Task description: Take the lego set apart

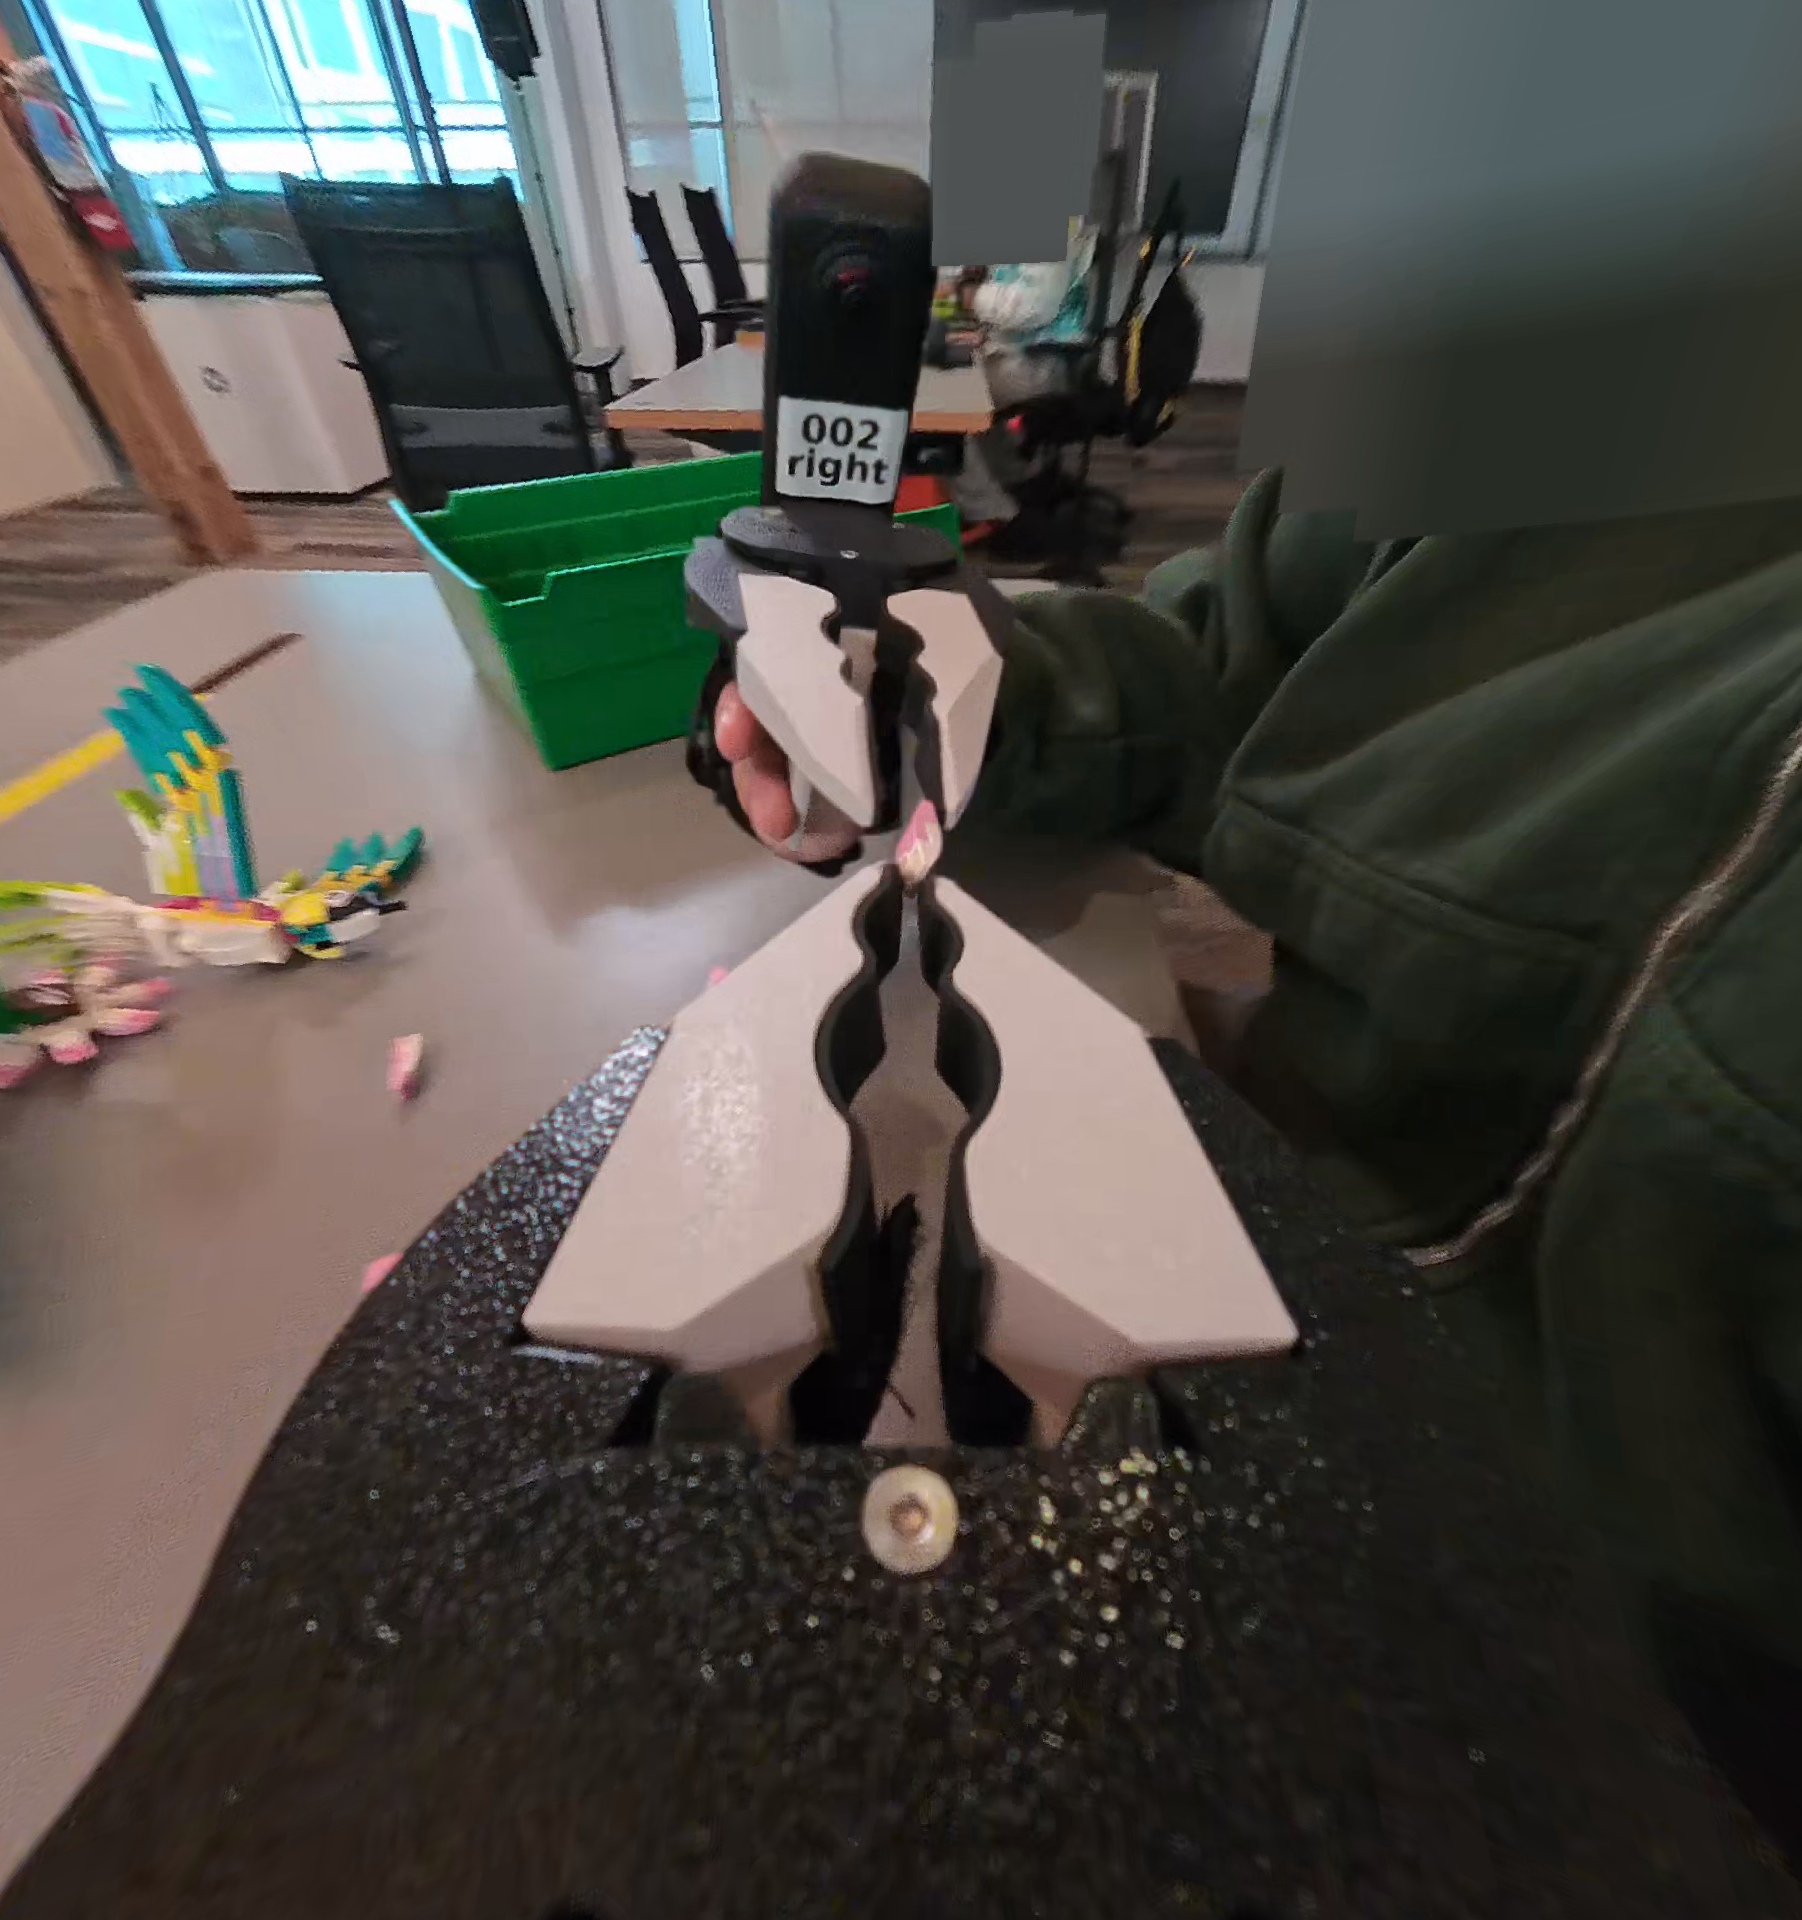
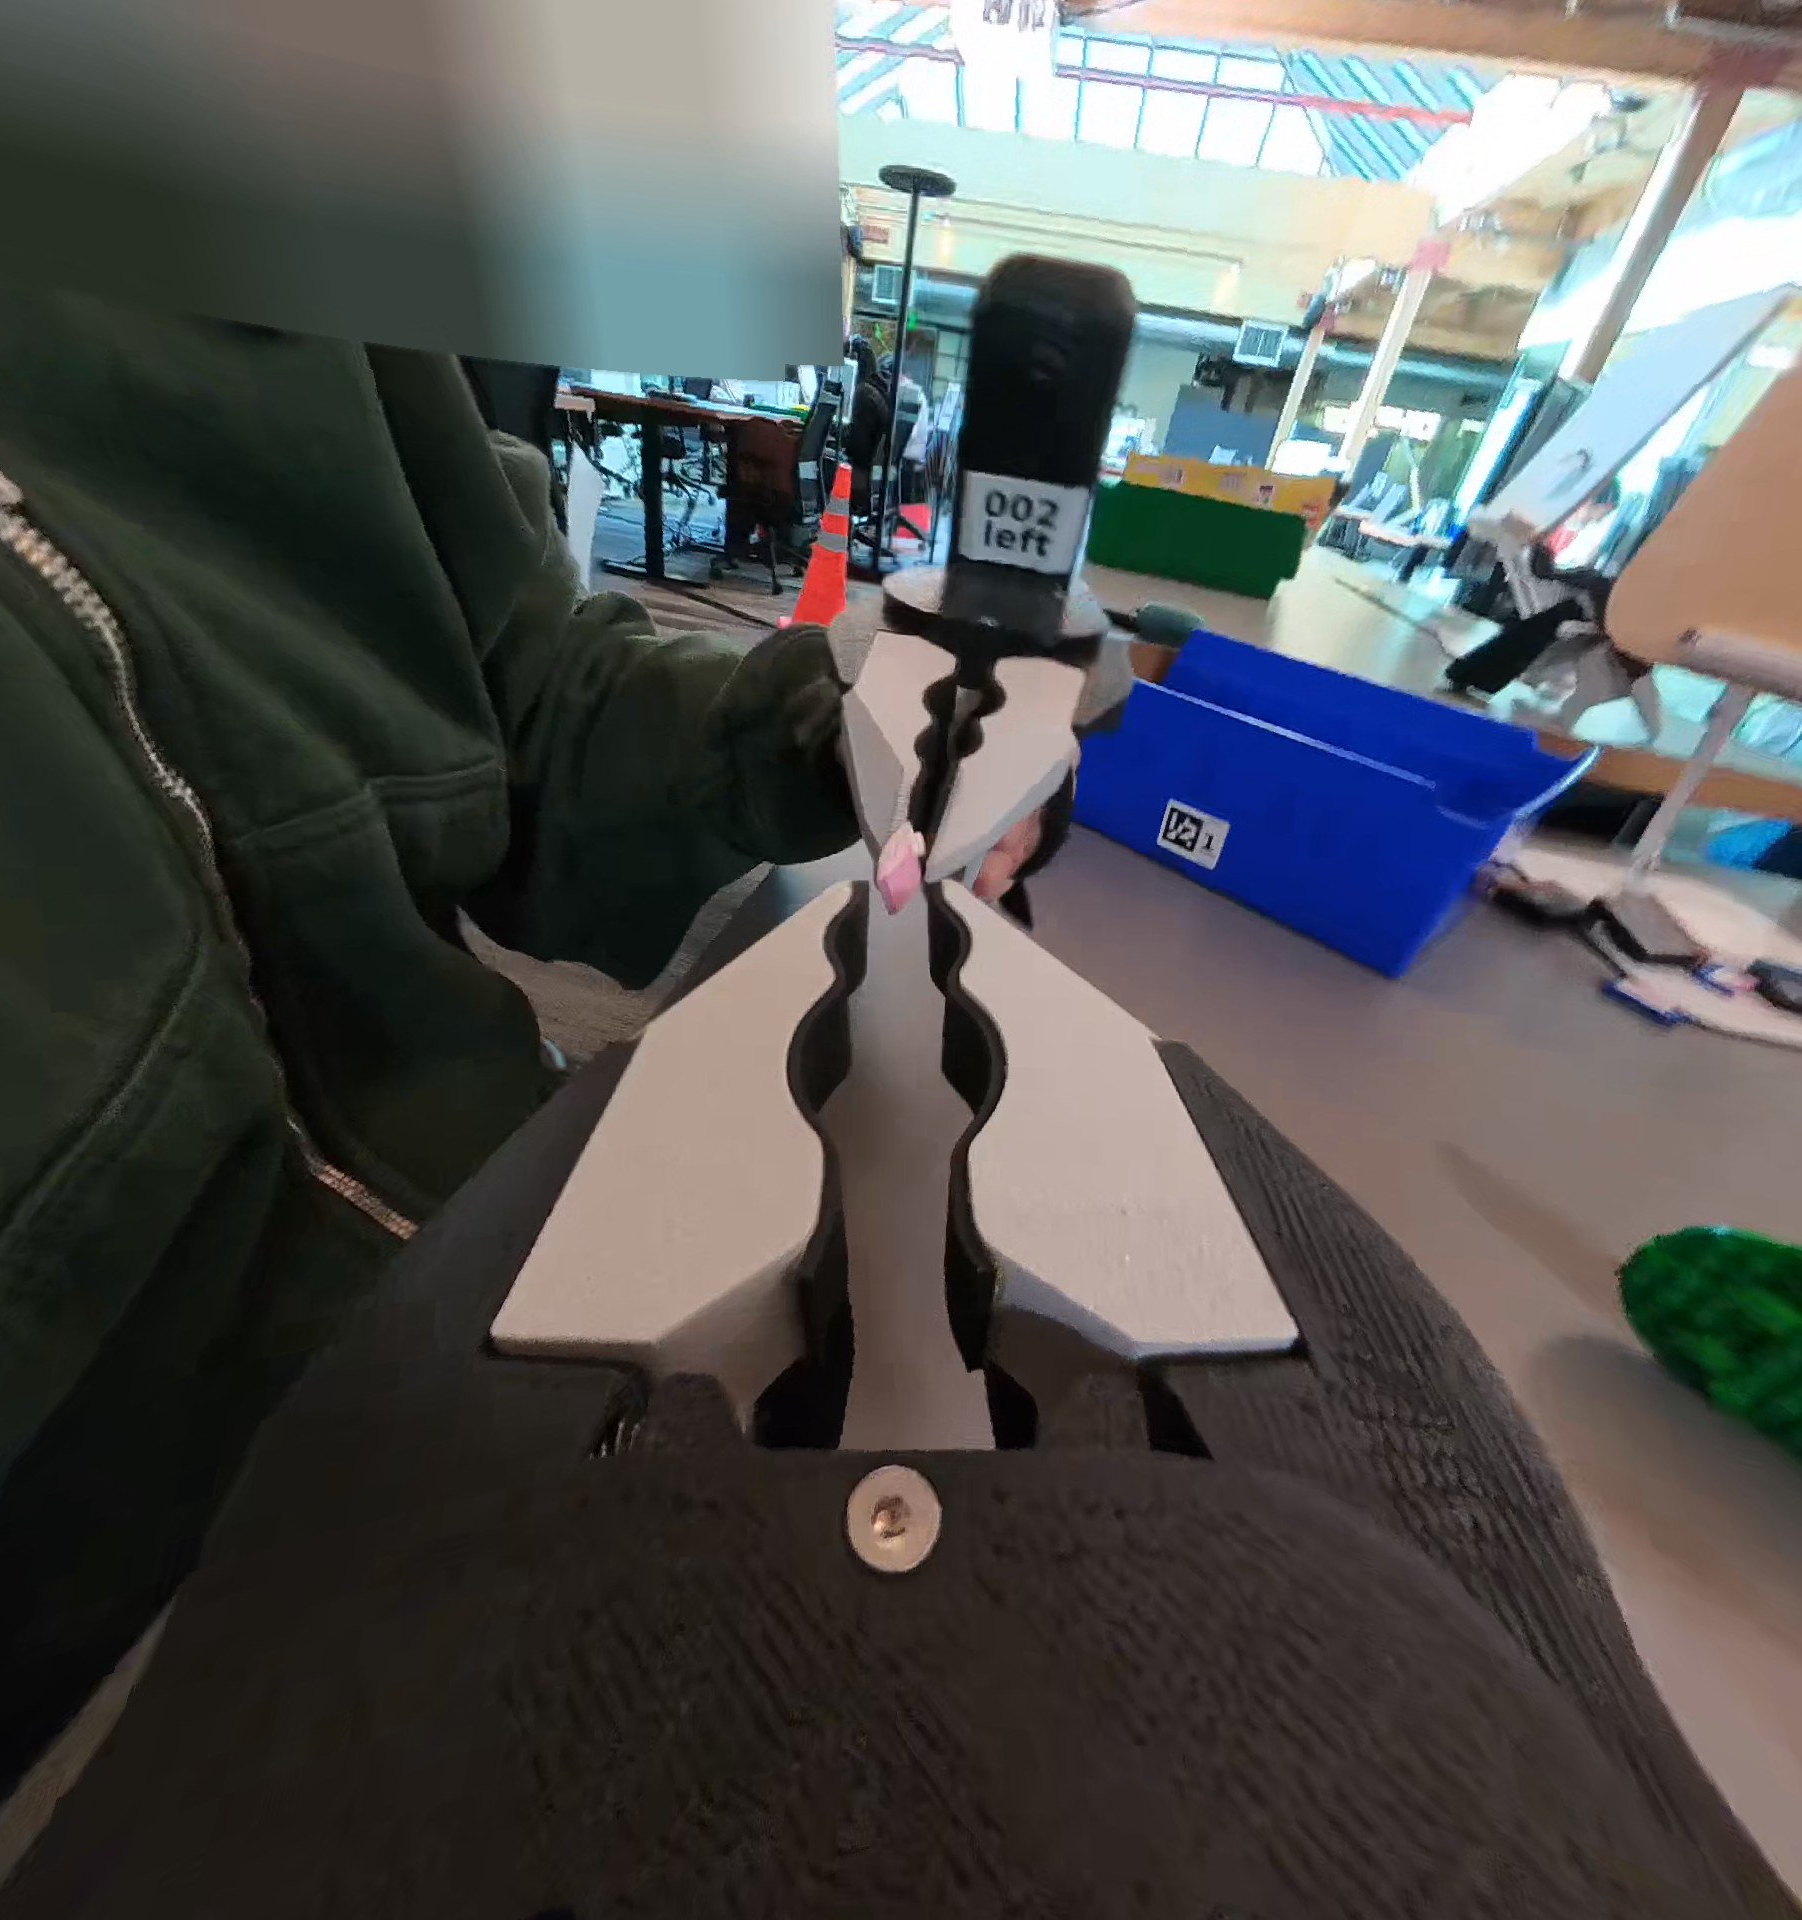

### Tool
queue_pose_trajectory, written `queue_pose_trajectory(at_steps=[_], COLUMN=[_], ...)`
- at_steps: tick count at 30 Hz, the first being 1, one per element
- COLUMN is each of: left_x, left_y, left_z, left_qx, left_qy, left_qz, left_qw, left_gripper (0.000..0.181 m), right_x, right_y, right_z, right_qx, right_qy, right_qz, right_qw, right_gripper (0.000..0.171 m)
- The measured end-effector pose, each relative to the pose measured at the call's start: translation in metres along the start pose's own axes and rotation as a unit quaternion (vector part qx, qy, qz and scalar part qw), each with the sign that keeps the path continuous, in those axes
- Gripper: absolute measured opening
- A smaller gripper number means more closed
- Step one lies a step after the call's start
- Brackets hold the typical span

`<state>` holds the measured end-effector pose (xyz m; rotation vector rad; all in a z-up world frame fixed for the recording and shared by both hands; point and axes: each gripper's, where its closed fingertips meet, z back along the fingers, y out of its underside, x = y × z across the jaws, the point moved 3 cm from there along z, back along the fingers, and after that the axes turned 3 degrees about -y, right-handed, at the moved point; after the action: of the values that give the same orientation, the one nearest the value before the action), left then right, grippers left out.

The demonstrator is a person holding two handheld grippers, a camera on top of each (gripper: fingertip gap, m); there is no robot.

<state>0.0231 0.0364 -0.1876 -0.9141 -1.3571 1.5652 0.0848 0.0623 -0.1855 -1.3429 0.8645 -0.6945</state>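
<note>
Both grippers met tip to tip above the worktop (image 1: 564, 1039), sharing one small pink lego piece (image 1: 921, 840). The left gripper (image 1: 912, 883) and the right gripper (image 2: 897, 896) each had fingers pinched on it. The lego bird (image 1: 242, 914) sat off to the side of that piece, near the green bin (image 1: 585, 613).

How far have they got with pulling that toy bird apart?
Early days, it seems. Done: a few loose pink pieces already lie on the table. In hand: both tongs, left and right, meet tip to tip at one small pink piece, apparently tugging it apart. Left: the colourful bird is mostly assembled, wings and tail on.
</note>
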Motion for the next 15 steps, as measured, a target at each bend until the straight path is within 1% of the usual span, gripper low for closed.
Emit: queue_pose_trajectory(at_steps=[2, 7, 12, 15], left_x=[-0.0005, -0.0018, -0.0027, -0.0025], left_y=[0.0012, 0.0061, 0.0084, 0.0085], left_z=[-0.0016, -0.0044, -0.0056, -0.0055], left_qx=[-0.007, -0.001, -0.001, -0.009], left_qy=[0.011, 0.020, 0.025, 0.009], left_qz=[0.024, 0.046, 0.057, 0.047], left_qw=[1.000, 0.999, 0.998, 0.999], left_gripper=[0.001, 0.001, 0.001, 0.002], right_x=[0.0033, 0.0048, 0.0057, 0.0029], right_y=[-0.0016, 0.0010, 0.0027, 0.0029], right_z=[-0.0006, -0.0016, -0.0032, -0.0028], right_qx=[0.003, 0.007, 0.016, 0.022], right_qy=[0.002, -0.003, -0.009, -0.008], right_qz=[0.028, 0.028, 0.017, -0.002], right_qw=[1.000, 1.000, 1.000, 1.000], right_gripper=[0.001, 0.005, 0.002, 0.001])
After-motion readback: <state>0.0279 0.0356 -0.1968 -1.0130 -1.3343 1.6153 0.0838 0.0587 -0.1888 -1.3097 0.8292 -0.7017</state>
